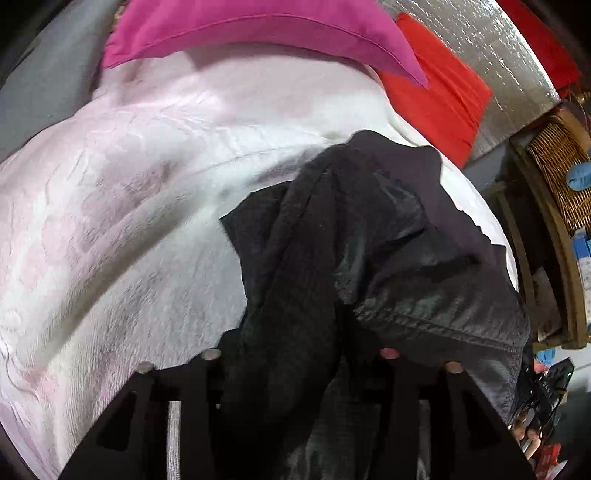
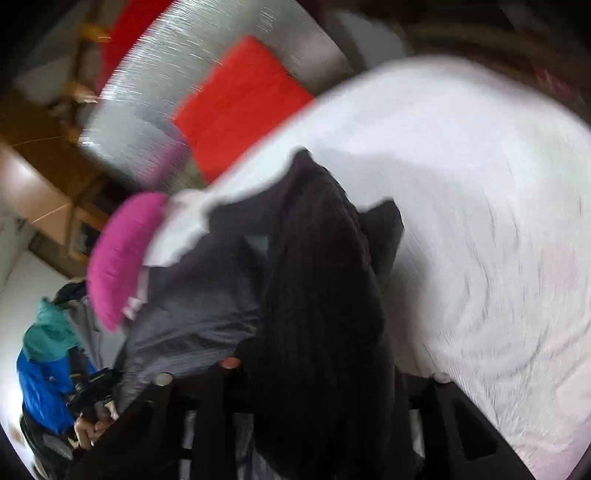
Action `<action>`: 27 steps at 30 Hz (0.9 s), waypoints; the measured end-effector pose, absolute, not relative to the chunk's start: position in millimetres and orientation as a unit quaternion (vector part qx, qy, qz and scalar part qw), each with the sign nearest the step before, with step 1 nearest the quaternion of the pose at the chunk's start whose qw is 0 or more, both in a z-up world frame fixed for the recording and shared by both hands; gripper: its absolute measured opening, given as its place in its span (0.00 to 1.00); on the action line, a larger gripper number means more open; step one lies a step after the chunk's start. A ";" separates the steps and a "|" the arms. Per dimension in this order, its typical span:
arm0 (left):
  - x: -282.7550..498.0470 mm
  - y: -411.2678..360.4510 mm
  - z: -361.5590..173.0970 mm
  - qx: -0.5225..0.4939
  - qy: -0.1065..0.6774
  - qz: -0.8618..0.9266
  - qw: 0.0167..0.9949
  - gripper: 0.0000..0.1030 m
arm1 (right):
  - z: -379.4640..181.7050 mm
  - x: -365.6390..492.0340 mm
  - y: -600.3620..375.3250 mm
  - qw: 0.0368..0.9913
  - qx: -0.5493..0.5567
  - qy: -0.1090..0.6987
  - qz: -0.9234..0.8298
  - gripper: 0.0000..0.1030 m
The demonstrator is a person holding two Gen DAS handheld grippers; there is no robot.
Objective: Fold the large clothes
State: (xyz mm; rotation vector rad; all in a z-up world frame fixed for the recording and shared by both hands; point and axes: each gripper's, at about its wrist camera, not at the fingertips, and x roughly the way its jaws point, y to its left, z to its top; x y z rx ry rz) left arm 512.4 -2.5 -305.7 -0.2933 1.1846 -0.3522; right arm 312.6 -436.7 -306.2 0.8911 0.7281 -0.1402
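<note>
A large dark grey-black garment [image 1: 369, 240] hangs bunched over a bed with a pale pink-white cover [image 1: 129, 192]. My left gripper [image 1: 299, 354] is shut on a fold of it, and the cloth drapes over and between the fingers. In the right wrist view the same garment [image 2: 317, 266] runs up from my right gripper [image 2: 317, 369], which is shut on it, with black ribbed cloth hiding the gap. This view is motion-blurred. The bed cover [image 2: 480, 221] lies to the right.
A magenta pillow [image 1: 258, 29] and a red pillow [image 1: 443, 92] lie at the head of the bed against a silver panel [image 1: 498, 55]. A wicker basket on a wooden shelf [image 1: 561, 173] stands at the right. The person's blue and teal clothing [image 2: 48, 369] shows at the lower left.
</note>
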 end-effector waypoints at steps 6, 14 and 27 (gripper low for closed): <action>478.1 5.7 -268.4 -0.101 0.526 -0.146 0.832 0.55 | -281.6 269.1 -450.9 0.824 0.480 0.294 -0.055 0.67; 360.3 27.5 -218.5 -0.046 0.420 -0.158 0.893 0.79 | -261.2 173.3 -421.6 0.823 0.527 0.211 0.015 0.79; 376.3 39.3 -288.1 -0.258 0.500 -0.147 0.813 0.78 | -326.0 217.2 -398.9 0.763 0.599 0.244 -0.015 0.82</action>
